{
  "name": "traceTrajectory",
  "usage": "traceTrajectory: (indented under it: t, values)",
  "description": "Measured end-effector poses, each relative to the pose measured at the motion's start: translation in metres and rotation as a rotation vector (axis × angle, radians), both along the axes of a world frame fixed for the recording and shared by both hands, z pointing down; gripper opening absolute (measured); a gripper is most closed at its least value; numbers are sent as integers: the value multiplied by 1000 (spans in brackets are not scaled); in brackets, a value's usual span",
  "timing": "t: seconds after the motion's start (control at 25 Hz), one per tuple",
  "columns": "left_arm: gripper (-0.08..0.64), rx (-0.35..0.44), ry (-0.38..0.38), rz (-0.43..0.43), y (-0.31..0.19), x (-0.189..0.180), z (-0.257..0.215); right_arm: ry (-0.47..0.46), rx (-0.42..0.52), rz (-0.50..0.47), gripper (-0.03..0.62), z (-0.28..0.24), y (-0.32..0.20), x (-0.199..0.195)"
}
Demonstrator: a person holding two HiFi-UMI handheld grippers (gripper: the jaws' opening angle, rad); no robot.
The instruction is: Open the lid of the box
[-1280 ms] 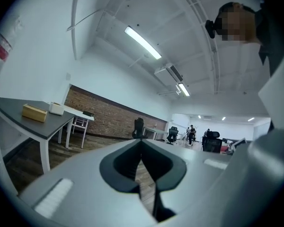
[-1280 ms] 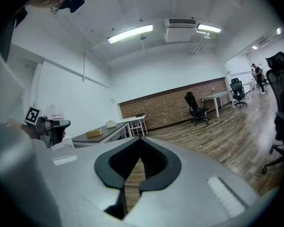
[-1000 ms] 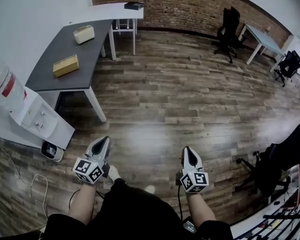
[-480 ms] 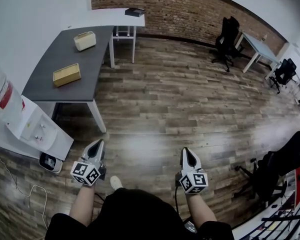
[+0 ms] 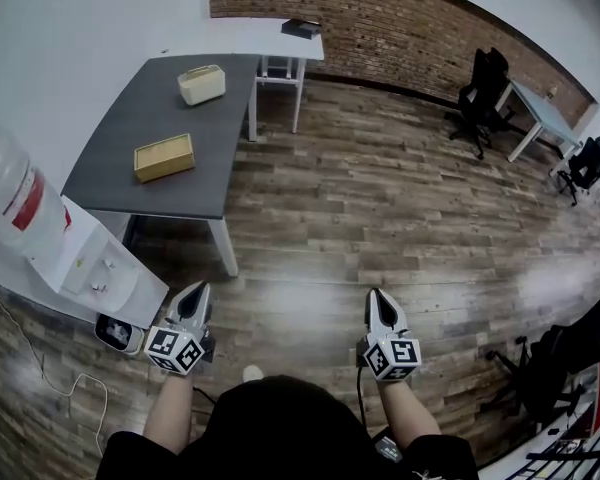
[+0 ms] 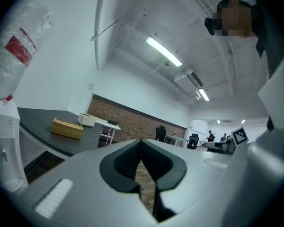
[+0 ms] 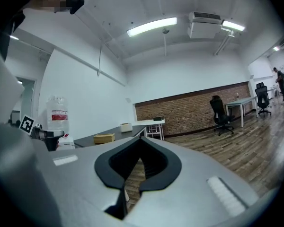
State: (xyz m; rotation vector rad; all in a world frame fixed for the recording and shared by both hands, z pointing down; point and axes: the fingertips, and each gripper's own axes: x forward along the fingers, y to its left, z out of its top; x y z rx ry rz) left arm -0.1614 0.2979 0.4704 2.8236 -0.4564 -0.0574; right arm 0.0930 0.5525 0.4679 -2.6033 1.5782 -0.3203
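A flat yellow box lies on the dark grey table at the upper left of the head view, with a cream box farther back on the same table. Both lids are down. My left gripper and right gripper are held low over the wooden floor, well short of the table, both shut and empty. In the left gripper view the left gripper points past the yellow box and the cream box. From the right gripper, the yellow box shows far to the left.
A water dispenser with a bottle stands against the left wall, near the table's front end. A white table carries a dark object by the brick wall. Office chairs and desks stand at the far right. A cable lies on the floor.
The table and boxes have shifted right and grown slightly larger in the head view as the person steps toward them. Both grippers stay shut and low.
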Motion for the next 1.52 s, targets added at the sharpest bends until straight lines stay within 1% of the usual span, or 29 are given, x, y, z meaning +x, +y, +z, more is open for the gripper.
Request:
traceTrajectory:
  t: [0.12, 0.28, 0.36, 0.52, 0.6, 0.72, 0.8, 0.96, 1.16, 1.28, 1.36, 1.52]
  values:
    - [0, 14, -5, -21, -22, -10, 0, 8, -24, -15, 3, 4, -32, -5]
    - [0, -22, -21, -59, -48, -15, 12, 1, -43, -72, 3, 8, -65, -13]
    - [0, -34, -33, -75, -56, -12, 17, -6, -58, -95, 3, 13, -74, -10]
    - [0, -45, -47, -108, -75, 7, 29, -23, -78, -109, 3, 28, -99, 26]
    - [0, -46, -46, -153, -90, 15, 33, -25, -76, -133, 3, 33, -123, 50]
    - [0, -34, -33, -243, -116, 31, 24, -20, -57, -204, 3, 28, -174, 89]
    - [0, -25, -25, -287, -129, 47, 14, -5, -36, -254, 3, 18, -206, 113]
    - [0, -8, -19, -376, -151, 76, 1, -11, 9, -347, 3, 7, -261, 148]
    - [0, -9, -26, -461, -164, 98, -2, -39, 9, -459, 3, 7, -309, 171]
    - [0, -25, -26, -513, -167, 102, 1, -76, 8, -493, 3, 13, -334, 182]
    - [0, -29, -37, -537, -169, 101, 4, -94, -1, -521, 3, 17, -349, 182]
    - [0, -40, -47, -587, -180, 89, 10, -96, -34, -596, 3, 26, -380, 168]
